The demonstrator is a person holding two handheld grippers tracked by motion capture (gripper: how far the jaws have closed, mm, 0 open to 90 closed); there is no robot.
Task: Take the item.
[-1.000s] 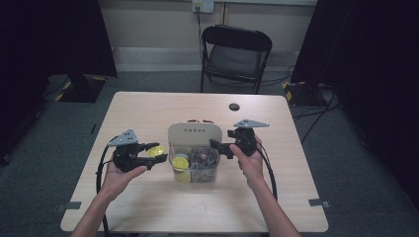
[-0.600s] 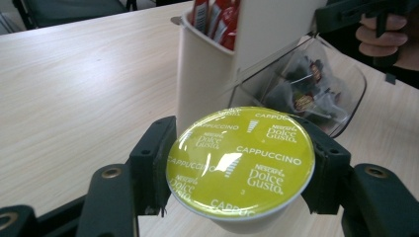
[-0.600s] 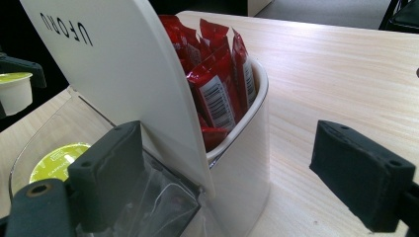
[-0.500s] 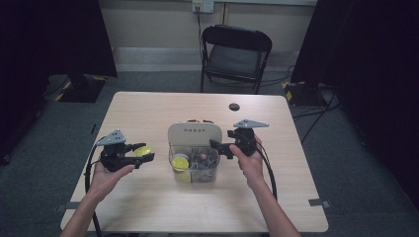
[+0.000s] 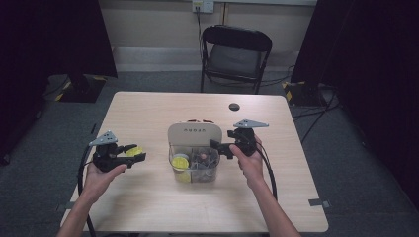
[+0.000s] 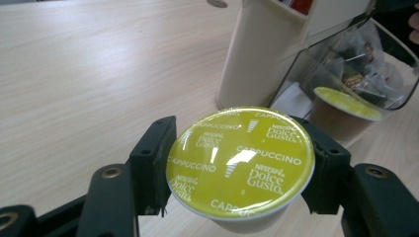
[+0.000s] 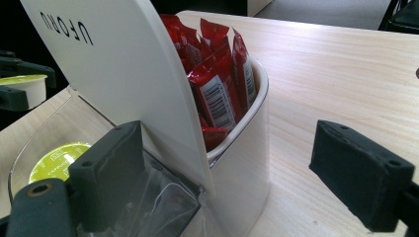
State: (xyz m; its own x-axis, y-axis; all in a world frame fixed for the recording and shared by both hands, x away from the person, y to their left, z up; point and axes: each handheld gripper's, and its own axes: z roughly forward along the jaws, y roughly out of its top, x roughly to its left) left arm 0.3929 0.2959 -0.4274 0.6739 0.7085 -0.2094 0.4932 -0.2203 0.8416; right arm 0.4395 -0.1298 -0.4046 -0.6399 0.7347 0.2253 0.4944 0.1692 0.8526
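My left gripper (image 5: 136, 156) is shut on a yellow-green Dolce Gusto cappuccino capsule (image 6: 240, 158), held lid up just above the table, left of the organiser. The organiser has a white upright panel (image 5: 194, 132) and a clear front bin (image 5: 196, 169). Inside the bin lie another yellow capsule (image 5: 180, 162) and several wrapped items. Red sachets (image 7: 217, 74) stand in the white rear pocket. My right gripper (image 7: 237, 182) is open at the organiser's right side, one jaw by the clear bin, the other well clear of the white wall.
A small black round object (image 5: 234, 106) lies on the table behind the organiser. A black folding chair (image 5: 236, 54) stands beyond the far edge. Bare wood lies left of and in front of the organiser. Cables trail from both grippers.
My left hand has carried the capsule leftward, away from the organiser, and slightly lower. The right hand has stayed put.
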